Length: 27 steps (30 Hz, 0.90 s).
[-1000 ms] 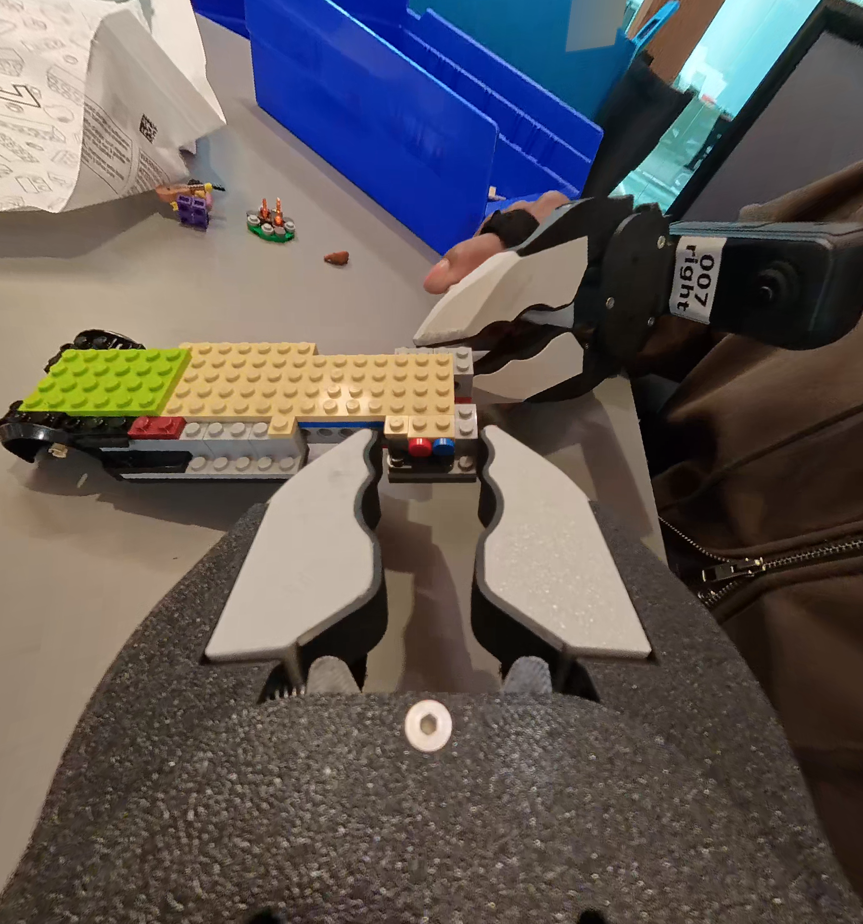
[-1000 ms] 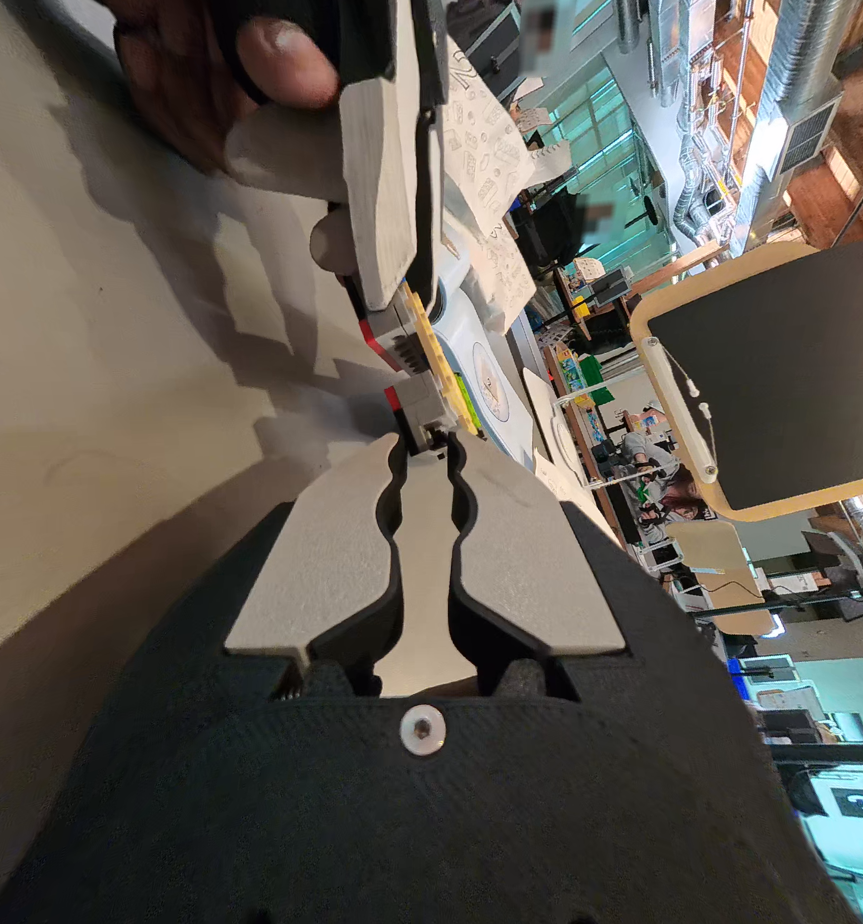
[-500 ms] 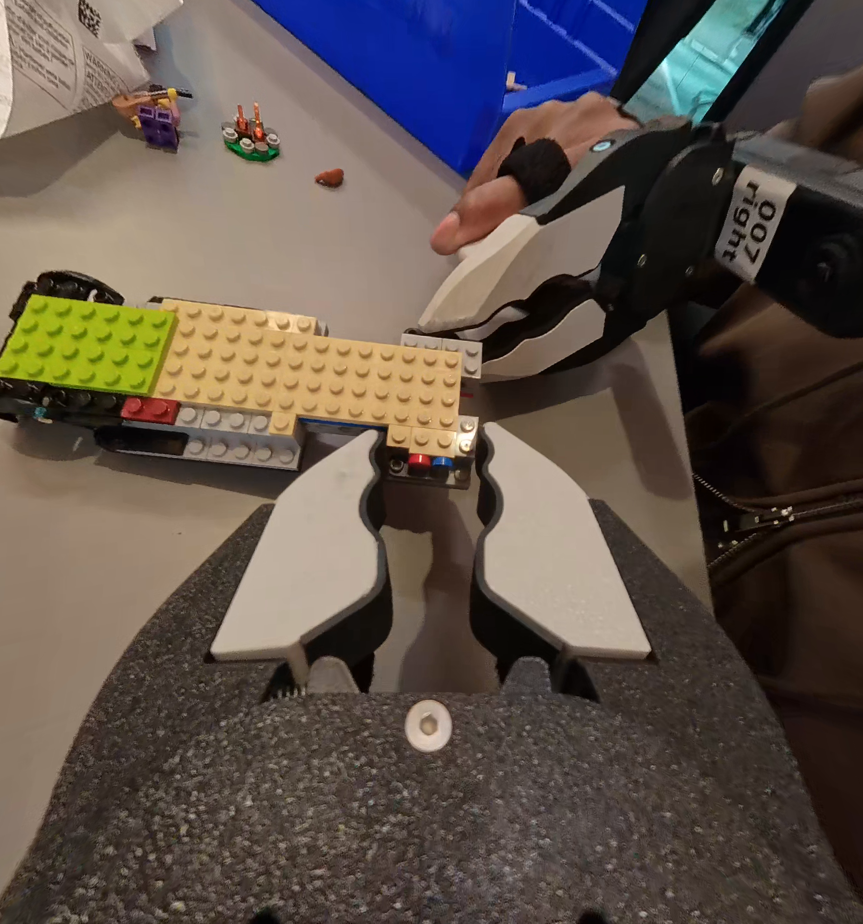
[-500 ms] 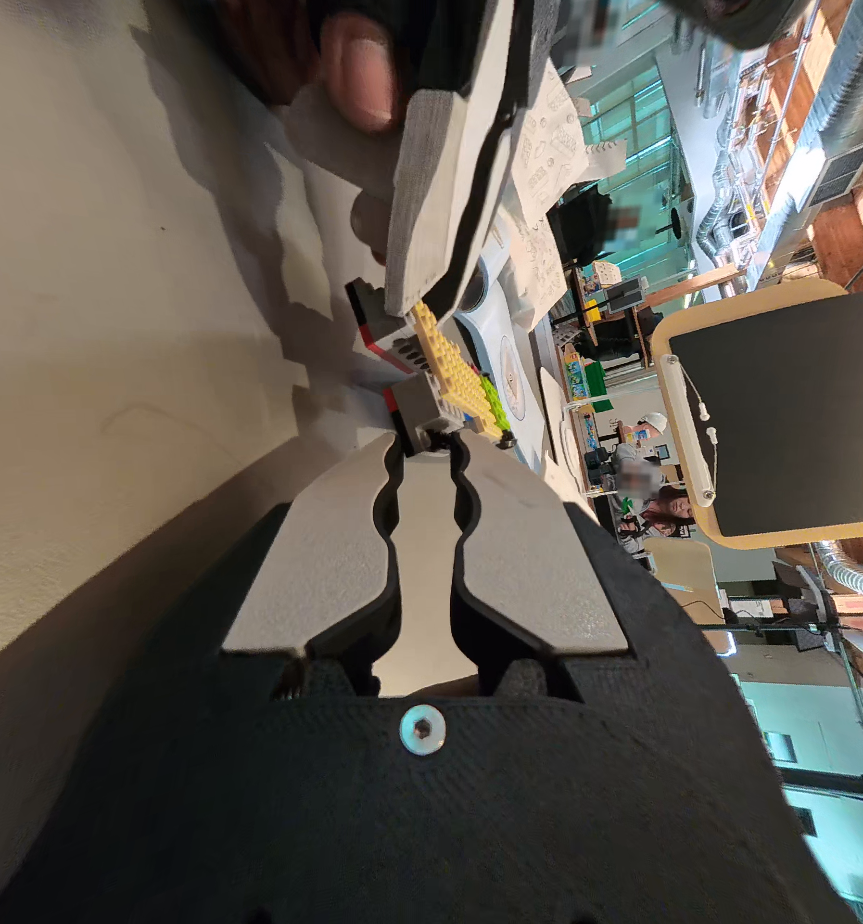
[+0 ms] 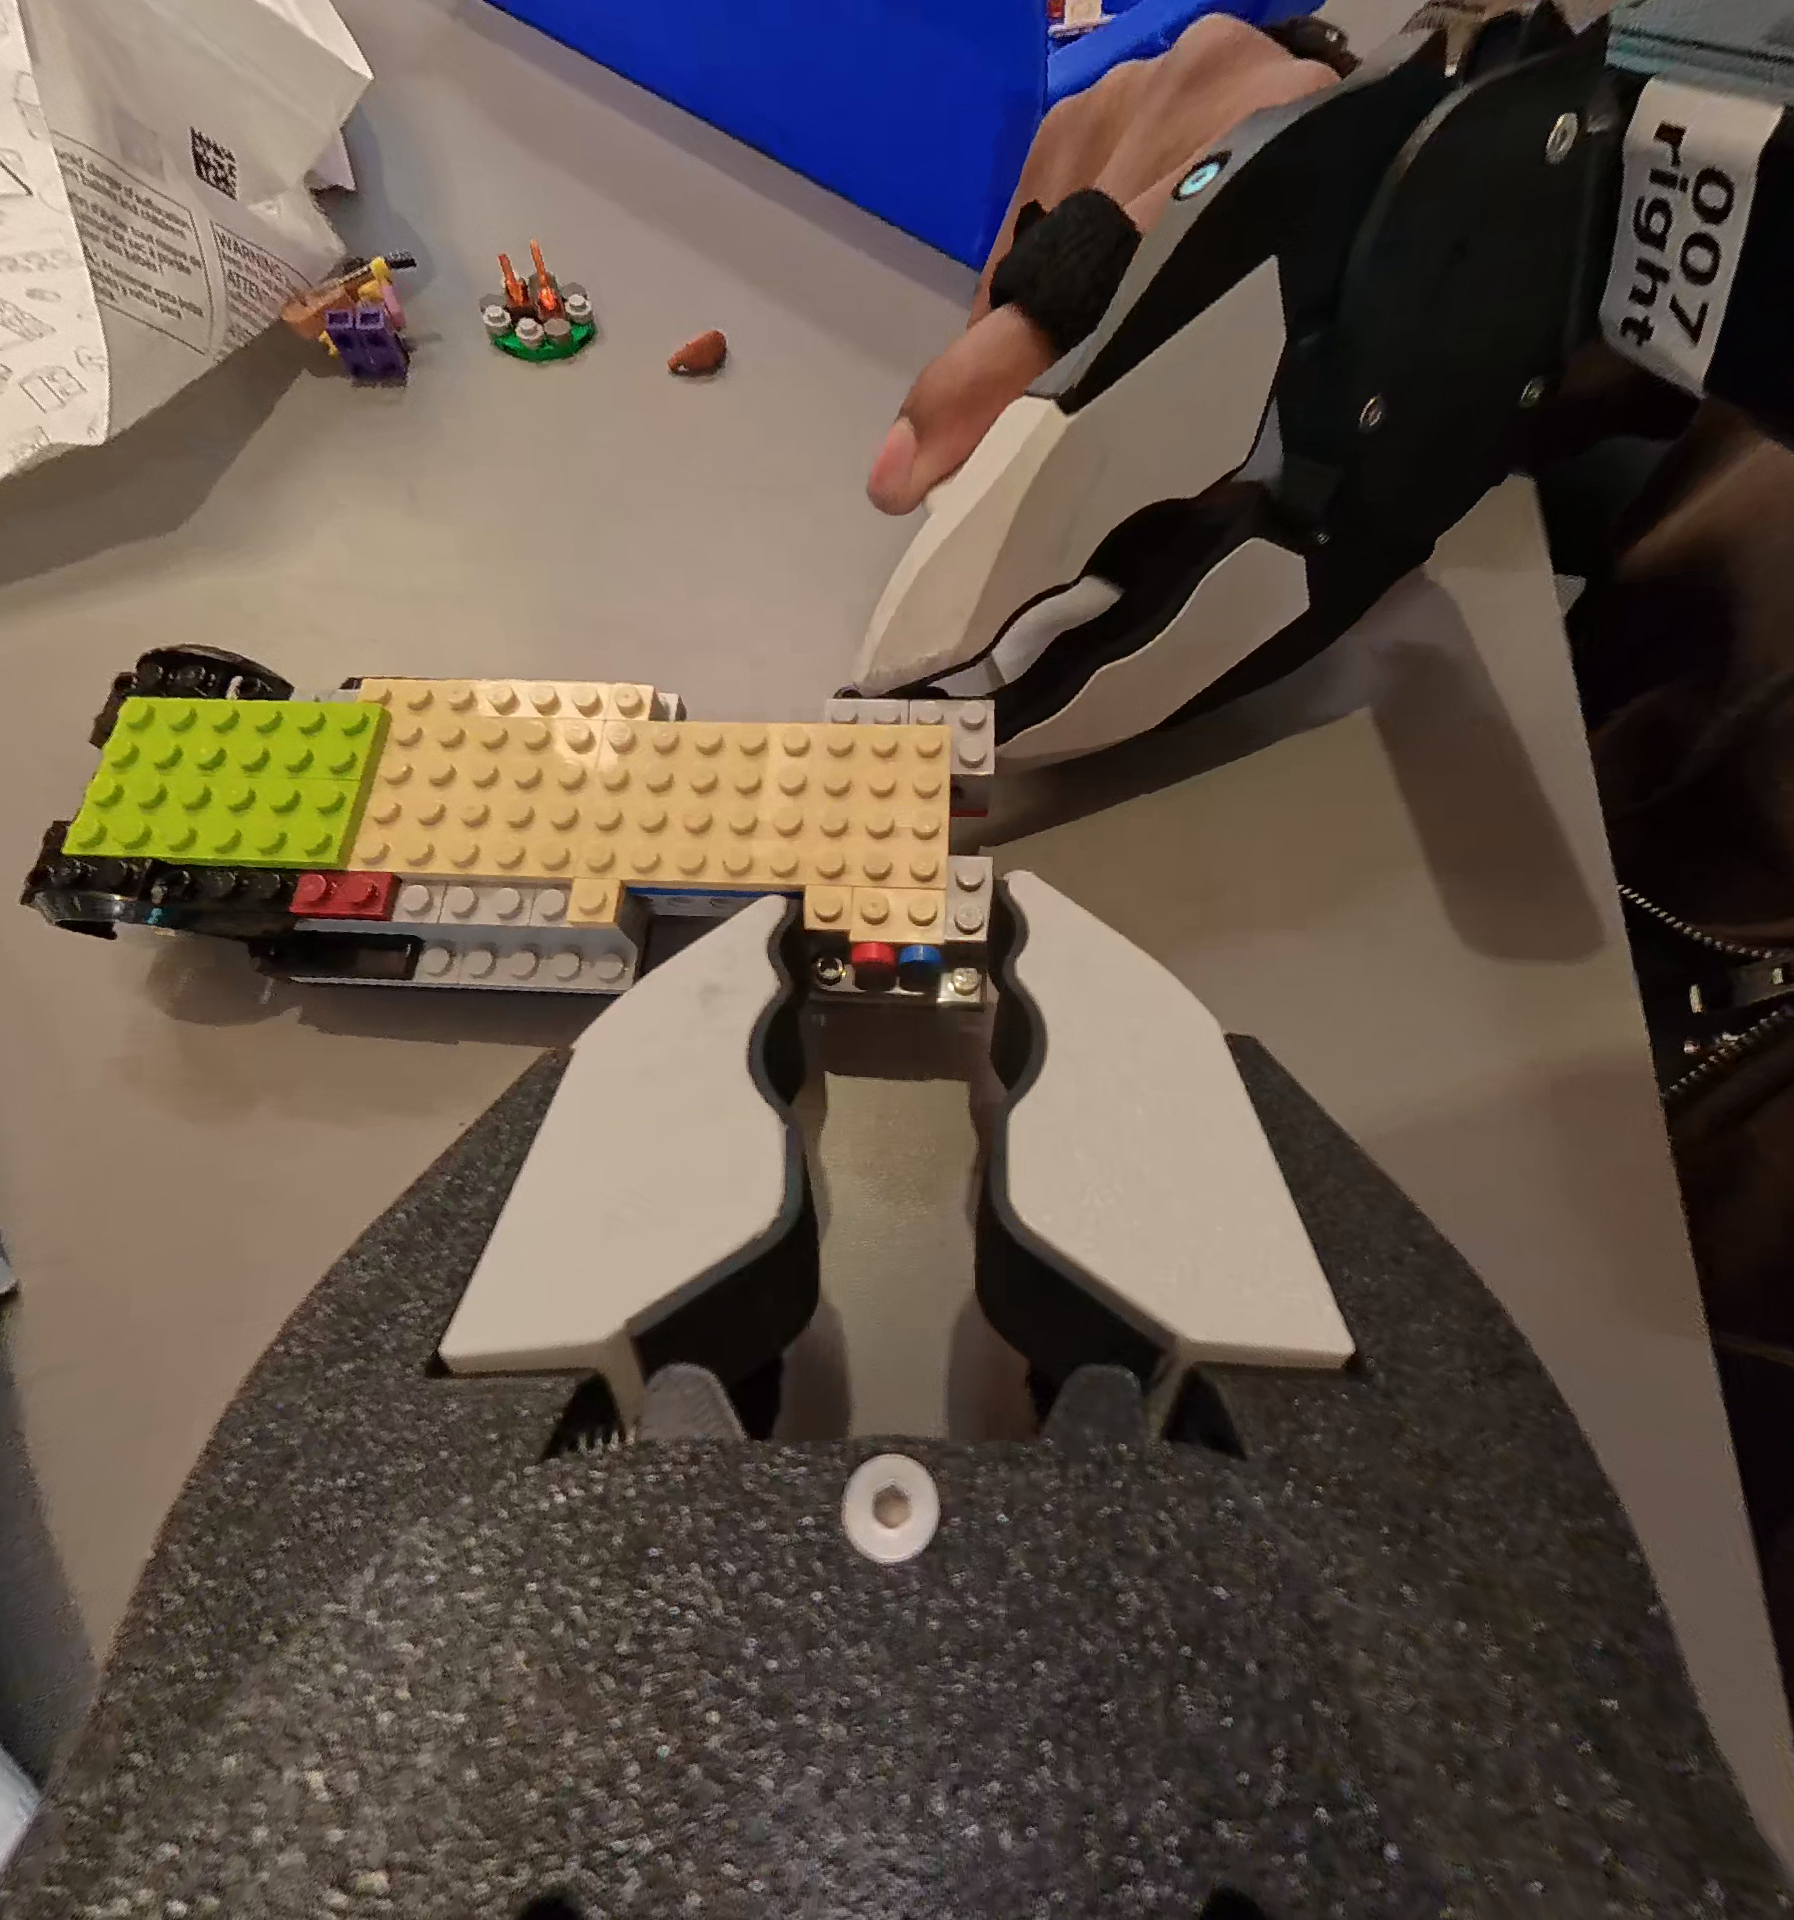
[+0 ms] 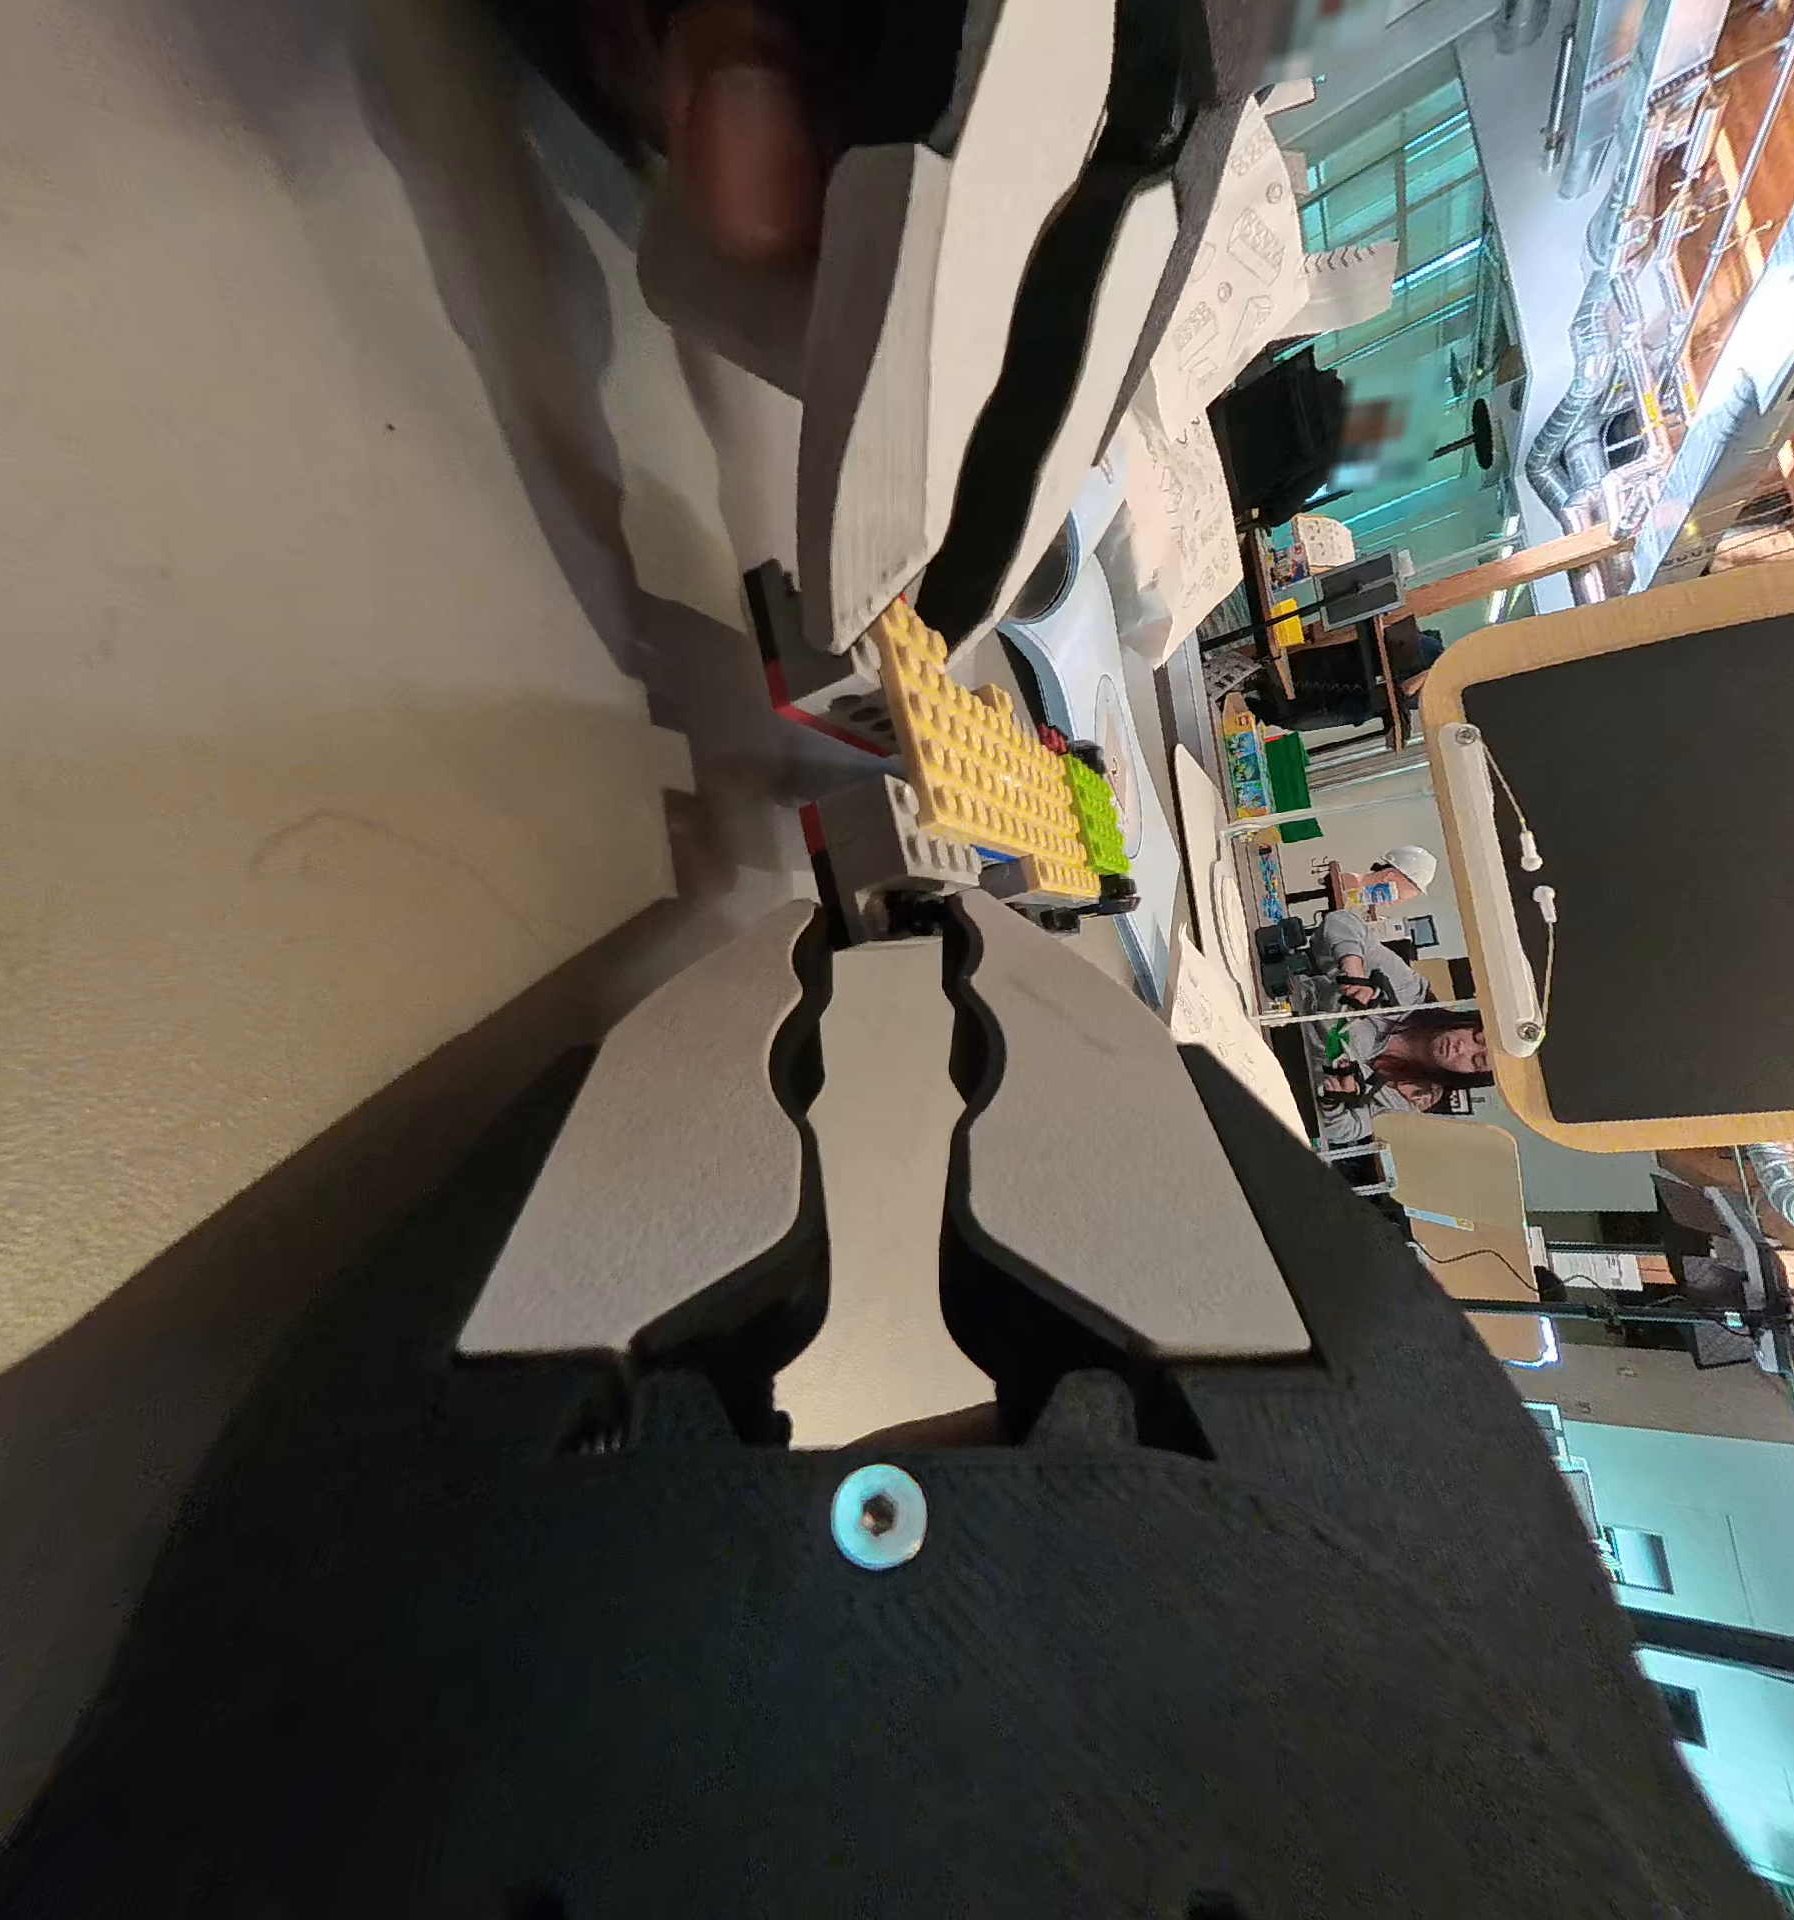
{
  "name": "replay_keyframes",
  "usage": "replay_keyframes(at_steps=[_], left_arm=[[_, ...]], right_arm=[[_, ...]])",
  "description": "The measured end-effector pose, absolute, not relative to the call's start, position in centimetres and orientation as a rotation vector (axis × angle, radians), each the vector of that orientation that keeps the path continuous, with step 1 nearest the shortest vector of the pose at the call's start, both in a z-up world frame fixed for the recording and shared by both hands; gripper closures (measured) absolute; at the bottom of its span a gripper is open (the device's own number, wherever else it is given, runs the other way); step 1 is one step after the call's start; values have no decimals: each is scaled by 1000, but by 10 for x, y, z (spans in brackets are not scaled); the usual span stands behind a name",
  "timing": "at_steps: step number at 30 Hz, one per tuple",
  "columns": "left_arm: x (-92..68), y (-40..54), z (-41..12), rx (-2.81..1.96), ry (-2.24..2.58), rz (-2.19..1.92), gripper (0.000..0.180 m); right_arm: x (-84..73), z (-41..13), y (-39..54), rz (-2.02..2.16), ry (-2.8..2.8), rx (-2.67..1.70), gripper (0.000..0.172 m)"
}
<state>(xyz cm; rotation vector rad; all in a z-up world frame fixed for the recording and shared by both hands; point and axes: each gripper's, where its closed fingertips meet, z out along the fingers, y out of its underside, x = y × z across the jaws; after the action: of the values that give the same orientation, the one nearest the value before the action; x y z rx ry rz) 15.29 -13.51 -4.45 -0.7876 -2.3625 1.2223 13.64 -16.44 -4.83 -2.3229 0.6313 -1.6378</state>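
A grey table (image 5: 560, 540) fills the frame, blue bins (image 5: 851, 104) at the top and a printed paper bag (image 5: 93, 208) upper left. Mid-frame lies a long brick model (image 5: 612, 790), tan plates with a lime plate at its left end, resting flat. The left gripper (image 5: 891, 940) has its fingers clamped across the model's near right corner, by the small red and blue studs. The right gripper (image 6: 877, 925), tipped sideways, grips the model's far right corner, fingers pressed above and below it. A small purple figure (image 5: 363, 322), a green round piece (image 5: 540, 312) and a brown bit (image 5: 699, 351) sit loose, well apart from the model.
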Motion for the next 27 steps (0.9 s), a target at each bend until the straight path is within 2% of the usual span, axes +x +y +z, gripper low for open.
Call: replay_keyframes(at_steps=[27], left_arm=[[158, -134, -49, -833, -2385, 1211, 150]], right_arm=[[136, -50, -159, -1552, 652, -2295, 150]])
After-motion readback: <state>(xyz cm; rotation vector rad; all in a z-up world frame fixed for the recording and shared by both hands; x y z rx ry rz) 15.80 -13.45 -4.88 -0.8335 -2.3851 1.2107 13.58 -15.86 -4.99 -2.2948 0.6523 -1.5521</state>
